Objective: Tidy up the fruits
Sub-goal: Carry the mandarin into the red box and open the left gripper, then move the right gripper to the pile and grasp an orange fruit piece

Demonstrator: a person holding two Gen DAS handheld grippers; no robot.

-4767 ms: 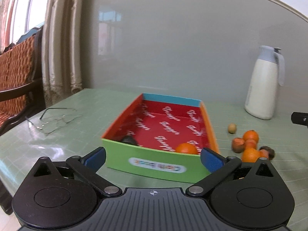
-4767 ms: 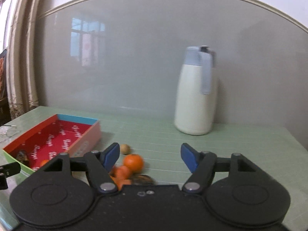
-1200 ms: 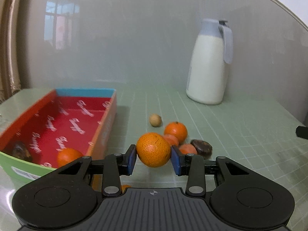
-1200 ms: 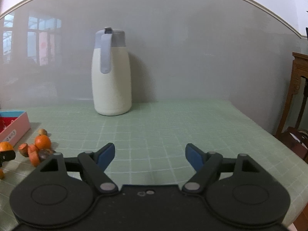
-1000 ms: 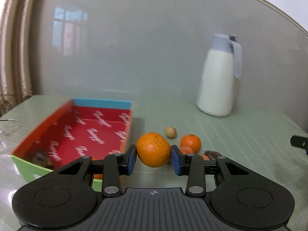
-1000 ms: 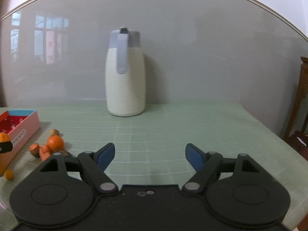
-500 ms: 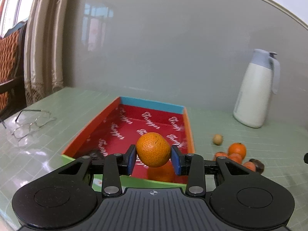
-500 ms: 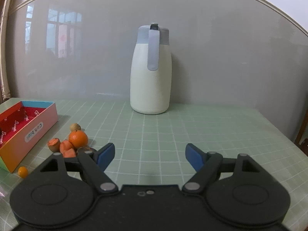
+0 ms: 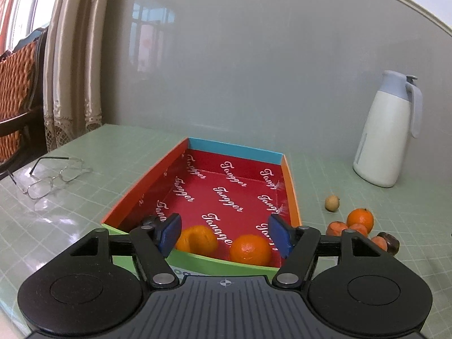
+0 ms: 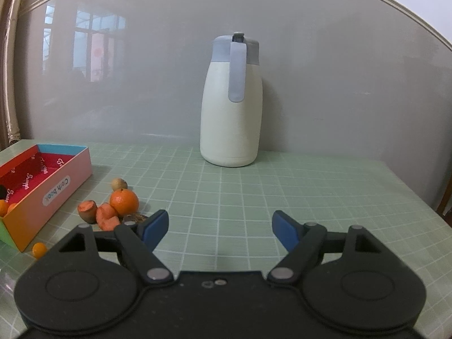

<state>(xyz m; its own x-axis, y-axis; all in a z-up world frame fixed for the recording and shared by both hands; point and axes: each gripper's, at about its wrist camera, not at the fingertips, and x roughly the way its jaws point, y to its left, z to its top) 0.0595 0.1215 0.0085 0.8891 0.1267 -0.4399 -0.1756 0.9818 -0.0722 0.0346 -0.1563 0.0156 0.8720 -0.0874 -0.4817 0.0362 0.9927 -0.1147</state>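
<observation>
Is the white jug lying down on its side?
No, the white jug stands upright on the green table by the wall, with its blue lid on top and its handle facing the camera.

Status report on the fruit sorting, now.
Left gripper jaws opening, nothing between them. Right gripper open, empty. Two oranges in the box; loose fruit on the table beside it. Nothing in the way.

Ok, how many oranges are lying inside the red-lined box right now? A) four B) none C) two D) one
C: the left wrist view shows two oranges on the floor of the box at its near end, below the left gripper, whose jaws are opening with nothing pressed between the pads.
</observation>
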